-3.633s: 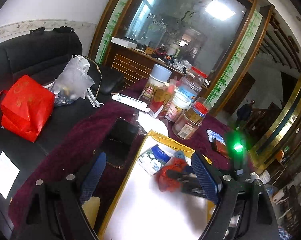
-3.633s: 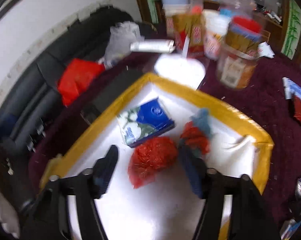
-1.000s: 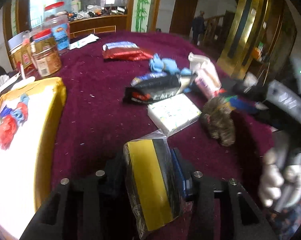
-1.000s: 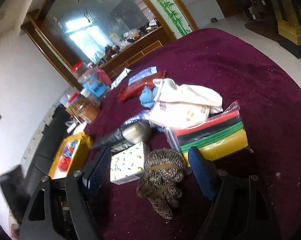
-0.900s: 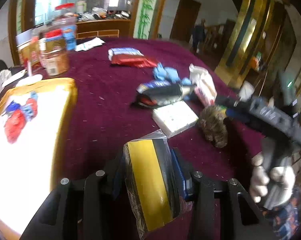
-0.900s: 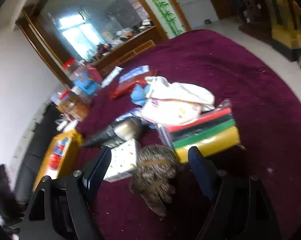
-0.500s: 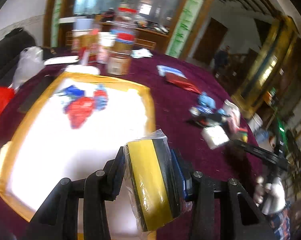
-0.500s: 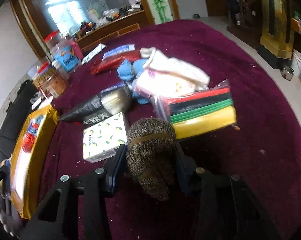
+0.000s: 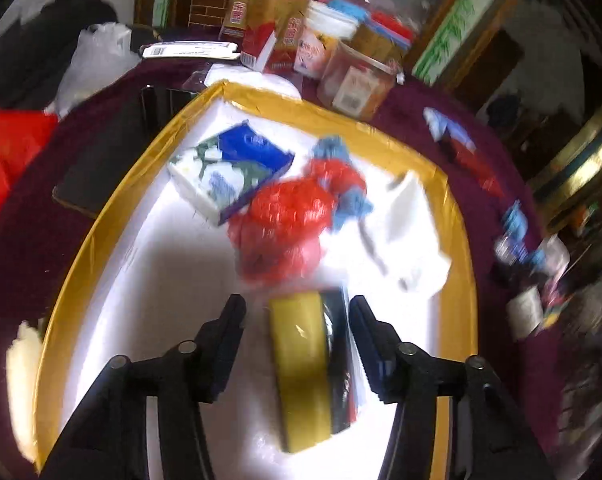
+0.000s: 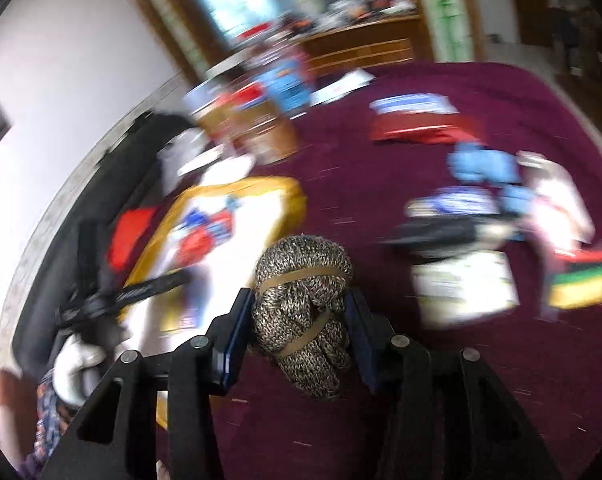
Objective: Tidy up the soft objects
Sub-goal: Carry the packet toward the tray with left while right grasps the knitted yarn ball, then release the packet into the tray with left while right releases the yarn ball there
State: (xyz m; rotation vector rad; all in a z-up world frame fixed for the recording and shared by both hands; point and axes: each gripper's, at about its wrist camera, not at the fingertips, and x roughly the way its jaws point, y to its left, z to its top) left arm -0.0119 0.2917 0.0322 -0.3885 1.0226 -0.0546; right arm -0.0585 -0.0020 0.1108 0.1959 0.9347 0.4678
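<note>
In the left wrist view my left gripper (image 9: 297,320) is open over the white, gold-rimmed tray (image 9: 113,208). A bagged yellow and black sponge pack (image 9: 305,372) lies on the tray between the jaws, apart from both pads. Ahead of it lie a red mesh bag (image 9: 285,224), a red and blue soft toy (image 9: 341,176) and a blue tissue pack (image 9: 229,168). In the right wrist view my right gripper (image 10: 301,312) is shut on a rolled brown knitted bundle (image 10: 305,304), held above the maroon tablecloth. The tray (image 10: 289,196) shows to its left.
Jars and boxes (image 9: 341,56) stand behind the tray. On the cloth to the right lie a white tissue box (image 10: 465,284), a coloured sponge pack (image 10: 581,280), a black packet (image 10: 441,236), blue cloths (image 10: 485,168) and a red packet (image 10: 417,128). A black sofa (image 9: 33,60) holds bags.
My left gripper carried the sponge pack over the tray, opened and let it go there. My right gripper closed on the knitted bundle, lifted it and swung left toward the tray.
</note>
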